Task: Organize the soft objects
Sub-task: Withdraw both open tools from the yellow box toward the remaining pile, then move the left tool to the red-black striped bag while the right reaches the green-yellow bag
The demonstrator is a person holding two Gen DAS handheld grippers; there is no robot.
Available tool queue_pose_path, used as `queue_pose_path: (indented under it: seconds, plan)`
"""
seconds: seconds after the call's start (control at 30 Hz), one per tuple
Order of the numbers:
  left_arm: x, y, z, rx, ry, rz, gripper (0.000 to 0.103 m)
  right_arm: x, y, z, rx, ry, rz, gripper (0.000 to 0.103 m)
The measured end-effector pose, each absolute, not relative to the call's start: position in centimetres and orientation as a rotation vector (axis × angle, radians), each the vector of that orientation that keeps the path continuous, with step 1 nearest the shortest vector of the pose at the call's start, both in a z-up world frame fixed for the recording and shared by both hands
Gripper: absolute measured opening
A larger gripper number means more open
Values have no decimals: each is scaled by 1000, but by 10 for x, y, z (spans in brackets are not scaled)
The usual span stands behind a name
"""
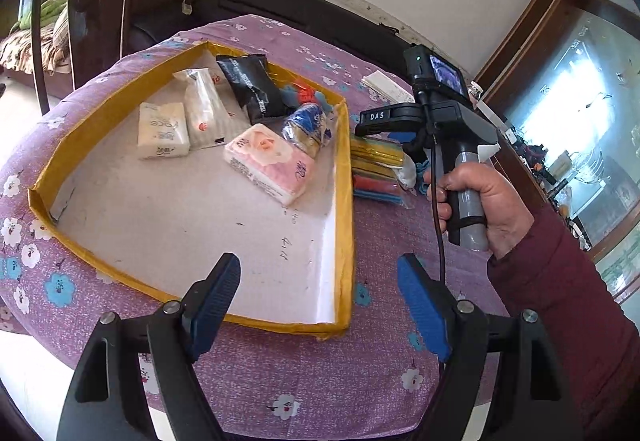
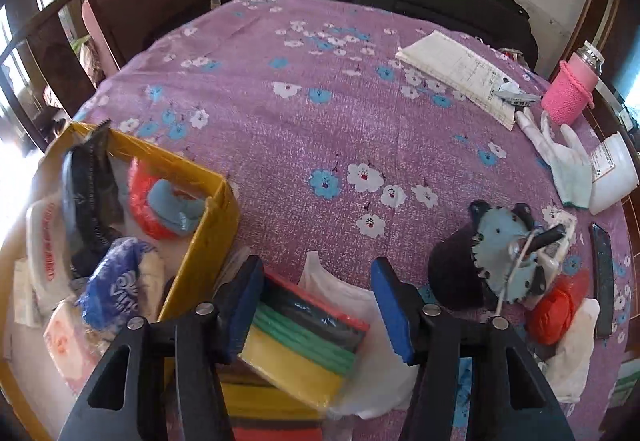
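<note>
The landmark here is the shallow yellow-rimmed box (image 1: 344, 177) on the purple flowered cloth (image 2: 320, 89). Just outside its right wall lies a pack of coloured sponge cloths (image 2: 304, 337) in clear film, with yellow, green, dark and red layers. It is the thing the right gripper (image 2: 320, 305) is over.

The pack is probably light and soft, so it should give under pressure. Its film looks glossy and may slide on the pads. A hold across the short width, near the middle of the stack, seems safer than a pinch on the loose film at the edge.

The pack lies between the two blue fingers of the right gripper. The left finger (image 2: 244, 305) is at the pack's edge beside the box wall, but the other stands clear, so the jaws are not yet clenched on it. The left gripper (image 1: 320, 305) hangs open and empty above the near corner of the box. Inside the box, at its far end, tissue packs (image 1: 272, 161) already lie together.
</note>
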State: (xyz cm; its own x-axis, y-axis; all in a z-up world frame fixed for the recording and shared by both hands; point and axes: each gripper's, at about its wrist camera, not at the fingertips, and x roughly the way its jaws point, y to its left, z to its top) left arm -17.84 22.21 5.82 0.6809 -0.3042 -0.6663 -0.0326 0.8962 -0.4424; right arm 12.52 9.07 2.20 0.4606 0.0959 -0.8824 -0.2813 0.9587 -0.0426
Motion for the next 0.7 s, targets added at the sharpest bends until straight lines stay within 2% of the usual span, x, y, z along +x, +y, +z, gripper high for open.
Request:
queue_pose_path:
  seconds: [0.07, 0.17, 0.33, 0.47, 0.53, 0.57, 0.7]
  plan:
    - [-178, 227, 57, -457, 815, -153, 80, 126, 87, 15, -159, 1090, 254, 56]
    - [-175, 230, 56, -466, 816, -150, 80, 110, 83, 16, -170, 1120, 326, 42]
    - [-170, 221, 52, -474, 829, -180, 80, 51, 66, 17, -229, 1180, 429, 41]
    - [-173, 204, 56, -440, 828, -208, 80, -3, 30, 17, -266, 1159, 436, 41]
    - [-174, 193, 59, -425, 829, -225, 80, -21, 10, 18, -268, 1146, 406, 44]
    - [-175, 188, 60, -416, 831, -234, 80, -29, -3, 20, -262, 1139, 382, 50]
    - [-179, 161, 62, -360, 843, -279, 80, -47, -52, 34, -100, 1107, 381, 53]
